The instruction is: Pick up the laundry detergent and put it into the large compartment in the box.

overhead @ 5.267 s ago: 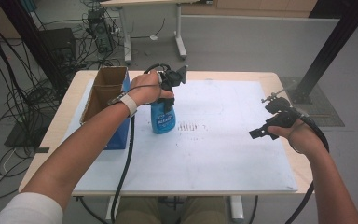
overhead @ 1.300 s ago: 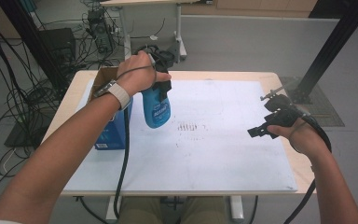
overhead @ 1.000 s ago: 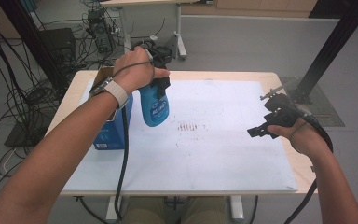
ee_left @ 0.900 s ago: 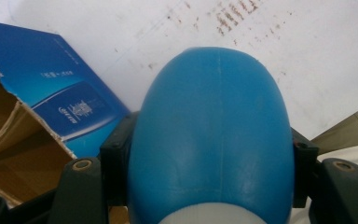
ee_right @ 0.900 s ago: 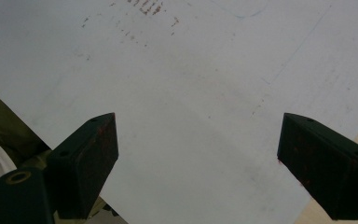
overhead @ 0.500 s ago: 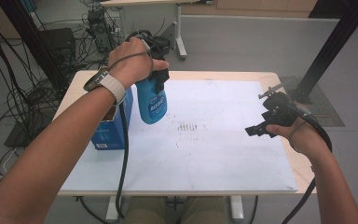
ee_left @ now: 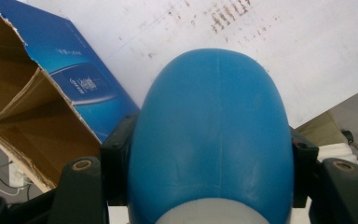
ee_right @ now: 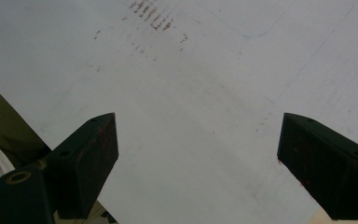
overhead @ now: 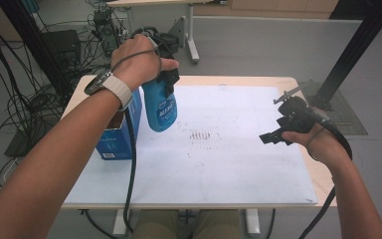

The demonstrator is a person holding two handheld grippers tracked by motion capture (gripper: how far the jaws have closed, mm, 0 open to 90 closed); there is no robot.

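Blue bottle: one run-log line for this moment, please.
left gripper: shut on blue bottle, held above white mat | open box: beside bottle | right gripper: open, empty, over mat

A wooden table [overhead: 303, 89] stands in the middle of the high view. A big white sheet [overhead: 219, 164] with small dark marks covers its top. An open blue box [overhead: 122, 139] sits at the sheet's left edge.

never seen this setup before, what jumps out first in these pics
The blue bottle stands out: the left gripper is shut on it near the top and holds it in the air above the white mat, beside an open blue carton at the table's left. On the right, the right gripper hovers with fingers wide apart and nothing between them.
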